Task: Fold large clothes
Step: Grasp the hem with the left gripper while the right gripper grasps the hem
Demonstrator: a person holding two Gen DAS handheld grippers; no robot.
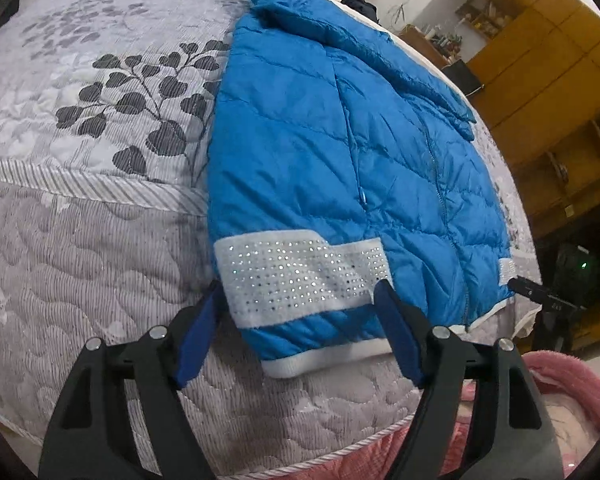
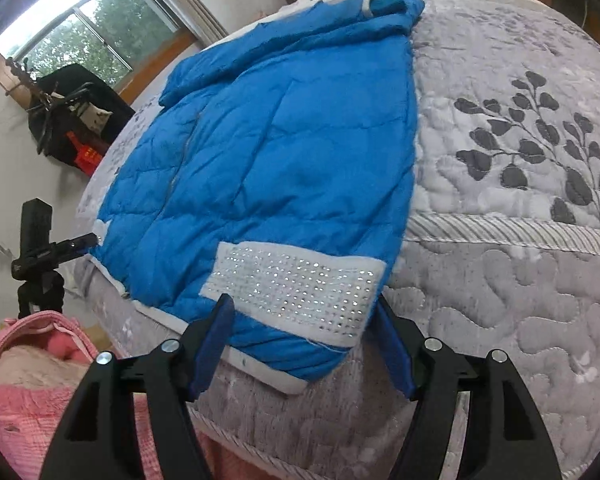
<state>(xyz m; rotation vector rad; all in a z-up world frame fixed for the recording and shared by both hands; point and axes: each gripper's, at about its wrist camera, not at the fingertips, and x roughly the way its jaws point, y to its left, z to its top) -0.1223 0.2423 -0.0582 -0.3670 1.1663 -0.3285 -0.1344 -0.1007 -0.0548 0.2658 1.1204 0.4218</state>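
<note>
Left tongs [image 1: 300,312] spread wide, empty — likewise right tongs [image 2: 302,320], both straddling sequinned white band [image 1: 296,276] at 6 o'clock hem. Blue puffer jacket [image 1: 340,152] lies flat on bed [image 1: 80,220], collar toward 12 — apparently poised to pinch hem for fold.

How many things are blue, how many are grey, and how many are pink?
Blue: 1, the puffy jacket
Grey: 1, the leafy quilt on the bed
Pink: 1, the blanket beside the bed
Total: 3
</note>
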